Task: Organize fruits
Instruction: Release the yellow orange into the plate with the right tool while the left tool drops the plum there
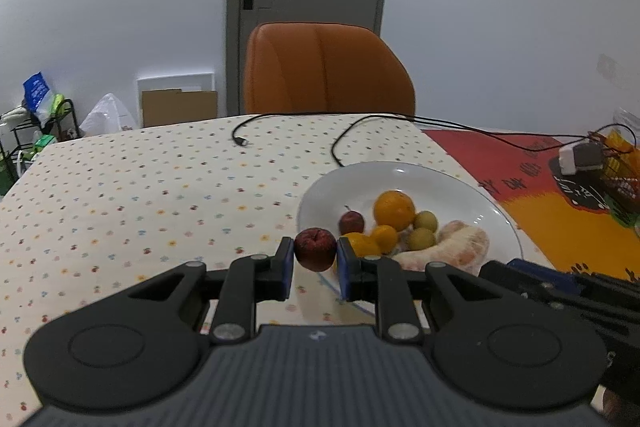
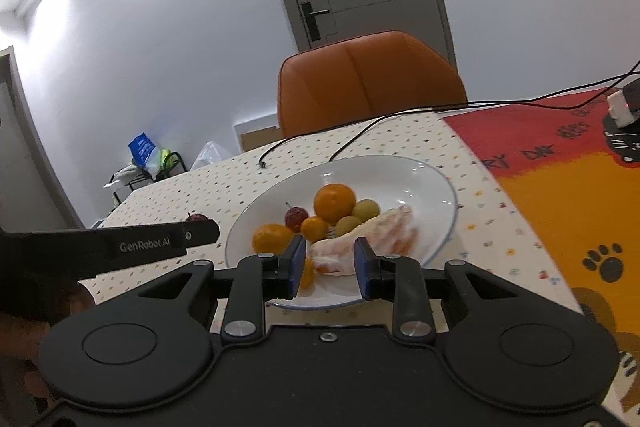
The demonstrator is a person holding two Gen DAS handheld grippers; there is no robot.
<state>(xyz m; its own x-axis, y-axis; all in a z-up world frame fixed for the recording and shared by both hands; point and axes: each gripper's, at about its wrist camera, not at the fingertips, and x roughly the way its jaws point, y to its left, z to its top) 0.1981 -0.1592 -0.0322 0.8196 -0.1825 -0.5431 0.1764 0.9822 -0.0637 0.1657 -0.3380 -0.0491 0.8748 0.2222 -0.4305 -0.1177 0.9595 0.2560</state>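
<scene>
My left gripper (image 1: 315,255) is shut on a dark red round fruit (image 1: 315,249), held just above the table at the left rim of the white plate (image 1: 360,183). The plate holds a large orange (image 1: 394,209), smaller oranges (image 1: 384,237), a small red fruit (image 1: 351,222), two green fruits (image 1: 424,221) and a peeled pomelo piece (image 1: 452,247). My right gripper (image 2: 330,267) stands open at the plate's (image 2: 420,187) near edge. Its blue pads frame the near end of the pomelo piece (image 2: 384,231), which lies in the plate. The left gripper (image 2: 192,231) shows at the left of that view.
An orange chair (image 1: 324,71) stands behind the table's far edge. Black cables (image 1: 340,143) run across the dotted cloth behind the plate. To the right lie a red and orange mat (image 2: 560,179), a white adapter (image 1: 576,157) and a wire basket (image 1: 620,179).
</scene>
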